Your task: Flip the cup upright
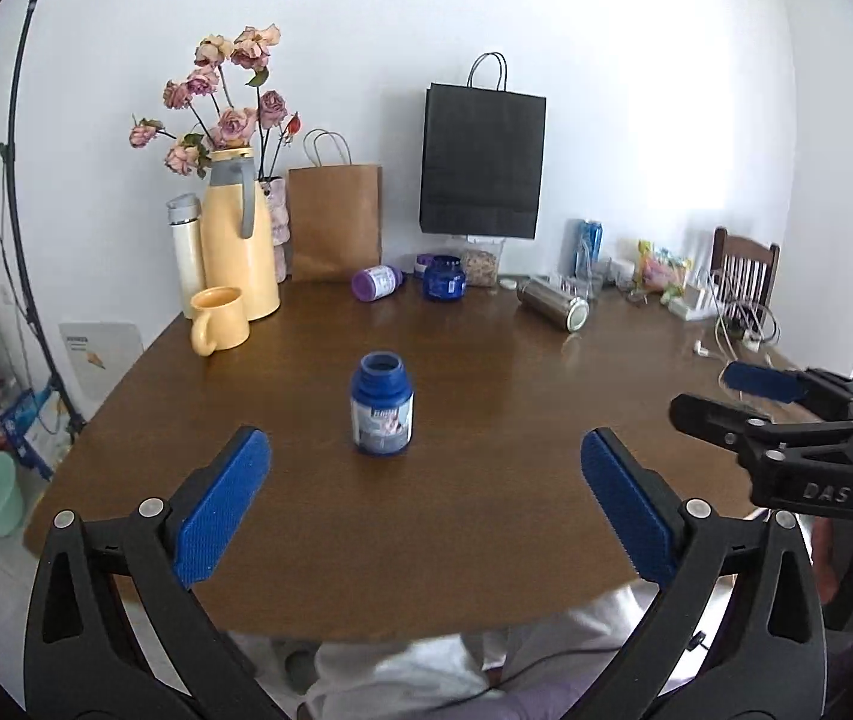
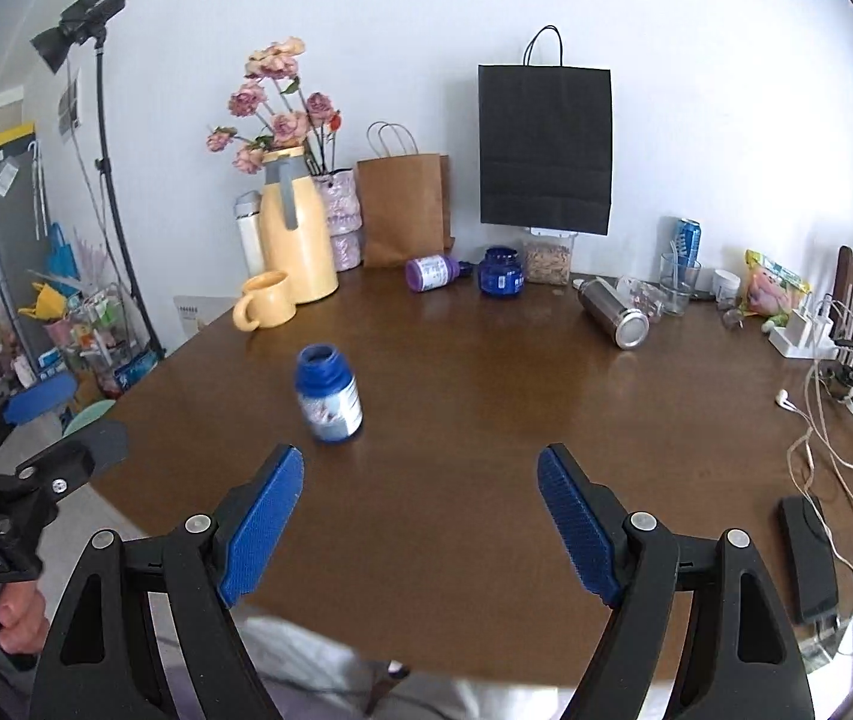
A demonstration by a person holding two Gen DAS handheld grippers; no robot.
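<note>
**A:** While both tools hang back near the table edge, the little blue plastic cup with the white label (image 1: 383, 405) is standing upright, open mouth up, on the brown wooden table (image 1: 486, 540), roughly mid-table and free of everything else.

**B:** Yep. Left tool (image 1: 423, 504) has its blue pads spread wide with nothing between them, and the cup sits ahead of the gap. Right tool (image 2: 420, 516) is spread apart too, holding nothing, and the cup is off to its left.

**A:** Further back there's a yellow ceramic mug (image 1: 218, 319) just beside a tall yellow thermos jug (image 1: 239, 240), plus a purple bottle lying on its side (image 1: 377, 282) near a dark blue glass jar (image 1: 443, 278).

**B:** And a steel canister tipped over (image 2: 613, 312), a brown paper bag (image 2: 404, 210) and a black paper bag (image 2: 544, 147) by the wall.
</note>
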